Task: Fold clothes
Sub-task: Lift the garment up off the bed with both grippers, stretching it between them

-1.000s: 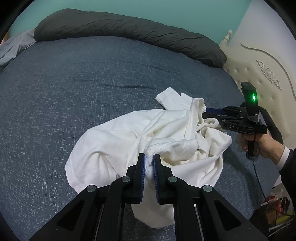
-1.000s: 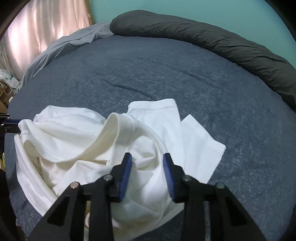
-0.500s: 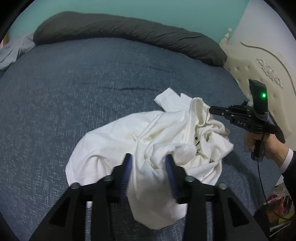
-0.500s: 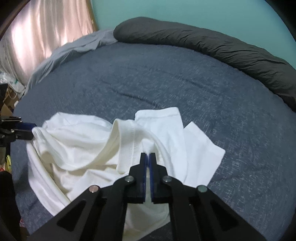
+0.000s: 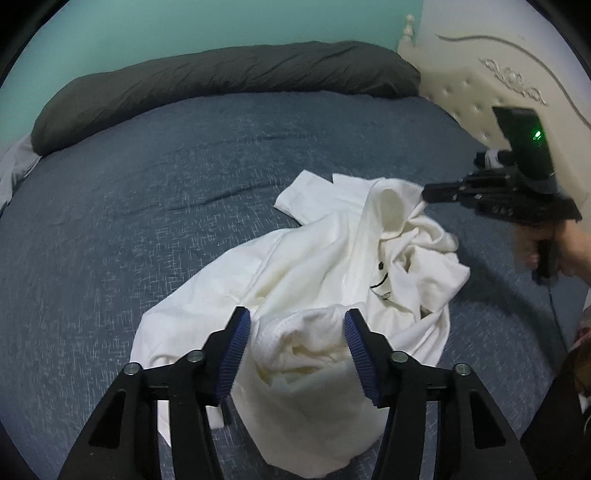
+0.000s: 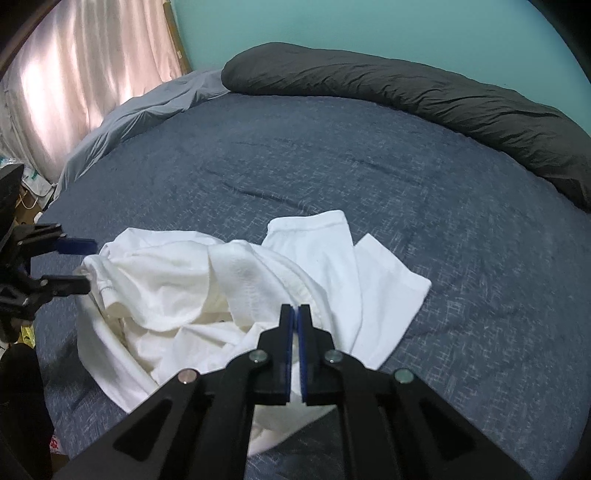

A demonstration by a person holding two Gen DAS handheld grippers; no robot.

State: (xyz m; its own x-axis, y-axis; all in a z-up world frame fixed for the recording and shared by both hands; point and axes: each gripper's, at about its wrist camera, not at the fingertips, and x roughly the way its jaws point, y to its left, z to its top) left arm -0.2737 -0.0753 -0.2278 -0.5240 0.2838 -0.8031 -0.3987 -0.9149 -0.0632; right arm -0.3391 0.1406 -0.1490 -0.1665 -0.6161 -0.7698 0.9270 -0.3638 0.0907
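A crumpled white garment [image 5: 325, 266] lies in a heap on the near part of a bed [image 5: 155, 192] covered in dark blue speckled fabric; one sleeve or flap [image 6: 373, 266] lies spread flat toward the middle of the bed.

Left tongs [image 5: 295, 343]: partly open, the jaws having just been closing somewhat, with a bunched fold of the garment between the blue pads, which do not press on it.

Right tongs [image 6: 295, 325]: closed, pinching a raised fold of the garment; in the left wrist view they [image 5: 428, 194] meet the cloth at its far right edge, held by a hand [image 5: 561, 247] with a cable hanging below the handle.

A long dark grey bolster [image 5: 207, 92] runs along the far edge of the bed against a teal wall [image 6: 332, 26]. A cream tufted headboard [image 5: 480, 74] stands at the right, a pink curtain [image 6: 85, 66] and a grey sheet [image 6: 147, 107] at the left.

The near hem of the garment is hidden behind both tong frames. A small dark mark [image 5: 380, 275] on the cloth cannot be read. Objects beside the bed are cut off at the frame edges and cannot be identified.
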